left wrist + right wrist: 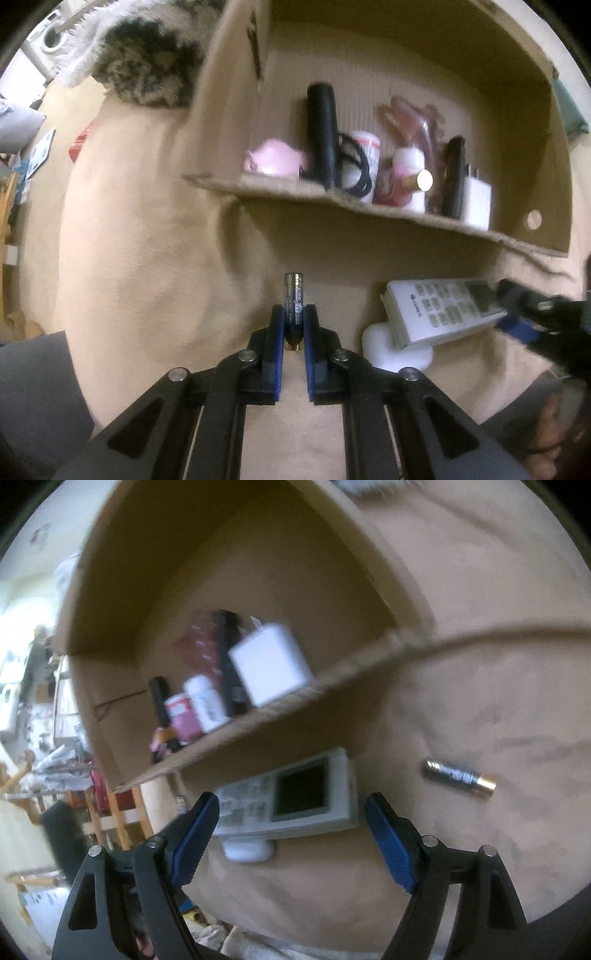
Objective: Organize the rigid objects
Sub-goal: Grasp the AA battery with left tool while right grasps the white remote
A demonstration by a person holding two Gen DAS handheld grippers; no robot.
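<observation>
My left gripper (pixel 294 314) is shut on a dark battery (pixel 294 299) with a gold end, just above the beige cloth in front of the cardboard box (pixel 280 190). The white remote control (pixel 439 314) lies to its right, resting on a small white case (pixel 395 350). My right gripper (pixel 291 808) is open, its blue fingers (pixel 194 830) on either side of the remote's (pixel 291 794) screen end, not touching it. The right gripper also shows in the left wrist view (pixel 532 314). The battery (pixel 458 778) shows to the right in the right wrist view.
The box (pixel 258 723) holds a white charger (pixel 271 664), bottles, a black tube (pixel 323 129), a pink item (pixel 277 157) and a cable. A fluffy grey cushion (pixel 147 59) lies at the back left. Room clutter and wooden furniture (pixel 110 812) lie left.
</observation>
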